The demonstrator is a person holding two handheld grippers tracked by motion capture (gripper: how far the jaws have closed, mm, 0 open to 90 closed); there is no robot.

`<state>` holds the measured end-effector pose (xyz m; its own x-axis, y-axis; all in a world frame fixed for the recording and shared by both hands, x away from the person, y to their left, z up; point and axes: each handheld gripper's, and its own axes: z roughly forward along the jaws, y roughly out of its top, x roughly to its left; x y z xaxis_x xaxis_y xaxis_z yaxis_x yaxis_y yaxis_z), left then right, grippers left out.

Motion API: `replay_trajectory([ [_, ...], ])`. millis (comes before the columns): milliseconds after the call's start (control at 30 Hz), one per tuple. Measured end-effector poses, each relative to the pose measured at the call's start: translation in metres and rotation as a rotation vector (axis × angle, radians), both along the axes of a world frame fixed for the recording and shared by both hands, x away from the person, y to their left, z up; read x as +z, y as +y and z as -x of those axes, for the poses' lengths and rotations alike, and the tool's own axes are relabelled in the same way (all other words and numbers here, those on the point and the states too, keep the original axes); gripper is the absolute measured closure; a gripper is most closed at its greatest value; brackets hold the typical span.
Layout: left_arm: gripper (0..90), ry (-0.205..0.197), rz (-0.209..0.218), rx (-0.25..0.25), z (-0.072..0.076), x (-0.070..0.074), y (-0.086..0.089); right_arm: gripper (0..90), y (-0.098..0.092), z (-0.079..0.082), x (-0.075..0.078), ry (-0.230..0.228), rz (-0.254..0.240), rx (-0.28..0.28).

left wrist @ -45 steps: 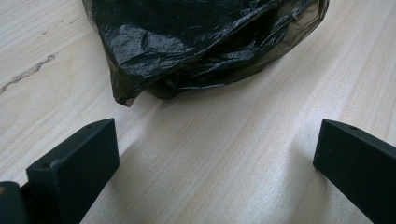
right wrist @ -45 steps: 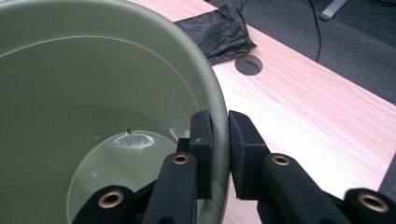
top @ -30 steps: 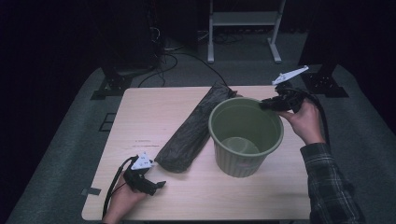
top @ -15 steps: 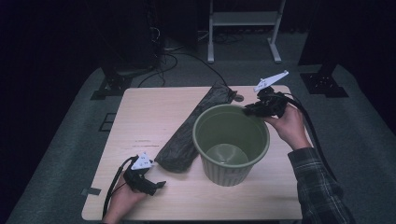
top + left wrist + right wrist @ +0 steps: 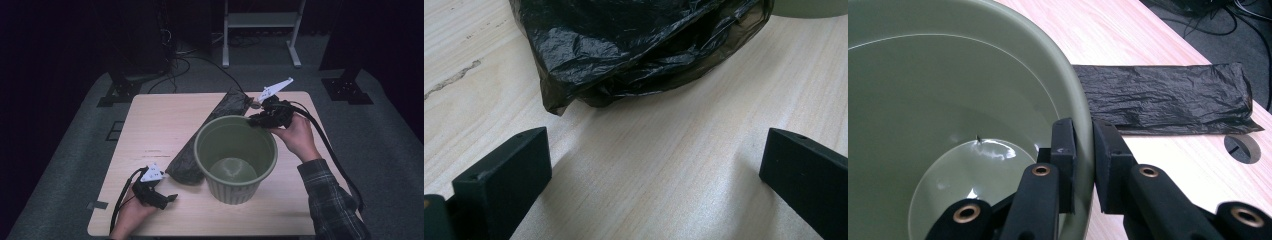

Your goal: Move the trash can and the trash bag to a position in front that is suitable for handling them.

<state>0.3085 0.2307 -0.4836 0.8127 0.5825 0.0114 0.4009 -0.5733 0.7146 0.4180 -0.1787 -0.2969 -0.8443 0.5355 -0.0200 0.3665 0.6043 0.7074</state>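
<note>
Right gripper [image 5: 1082, 150] fingers clamp the green bin [image 5: 235, 155] rim (to drag it); left gripper [image 5: 654, 165] fingers spread, facing black bag [image 5: 634, 45].

No readable text anywhere (labels, numbers included).

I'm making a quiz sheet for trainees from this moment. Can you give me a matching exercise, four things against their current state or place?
Things:
1. round green plastic bin
2. crumpled black plastic bag
3. left claw
4. right claw

States:
A. jaws wide apart above bare wood of the pale wooden table
B. lies flat in a long strip across the table
C. pinched at its rim, one jaw inside and one outside
D. clamped shut on a rim

Pairs: 1-C, 2-B, 3-A, 4-D
</note>
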Motion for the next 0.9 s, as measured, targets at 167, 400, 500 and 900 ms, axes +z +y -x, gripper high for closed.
replay_trajectory([
  [167,0.0,0.000,0.001,-0.001,0.000,0.000,0.000,53.0,-0.004,0.001,0.001,-0.010,-0.031,-0.018],
  [400,0.0,0.000,0.000,-0.002,0.000,0.000,0.000,26.4,-0.026,0.010,0.012,-0.035,-0.135,-0.059],
  [500,0.0,0.001,0.000,-0.002,0.000,0.000,0.000,18.0,-0.034,0.015,0.017,-0.054,-0.170,-0.067],
  [900,0.0,0.000,0.000,-0.002,0.000,0.000,0.000,6.4,-0.072,0.038,0.018,-0.099,-0.199,-0.144],
])
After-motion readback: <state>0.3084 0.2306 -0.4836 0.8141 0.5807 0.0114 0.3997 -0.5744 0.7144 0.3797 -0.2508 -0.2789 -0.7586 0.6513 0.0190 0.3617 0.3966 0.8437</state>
